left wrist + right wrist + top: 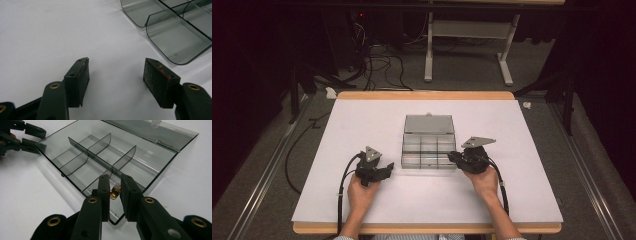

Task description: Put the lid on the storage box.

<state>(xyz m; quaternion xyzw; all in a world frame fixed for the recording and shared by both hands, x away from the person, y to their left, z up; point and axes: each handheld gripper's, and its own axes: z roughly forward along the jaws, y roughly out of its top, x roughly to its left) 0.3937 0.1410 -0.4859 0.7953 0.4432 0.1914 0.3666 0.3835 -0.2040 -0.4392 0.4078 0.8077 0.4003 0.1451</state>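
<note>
Over the open organizer box, my right gripper clamps a small brass piece, poised above the near-corner compartment at six o'clock (next, I judge, a careful lowering and release); my left gripper waits at nine o'clock, jaws apart, empty.

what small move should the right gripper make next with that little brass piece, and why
Probably lower a touch and open the jaws. The right gripper pinches the small brass piece right above the near corner compartment of the clear box, whose lid lies open. The compartment under it looks bare, so letting go there should drop the piece in. The left gripper waits open beside the box.
</note>
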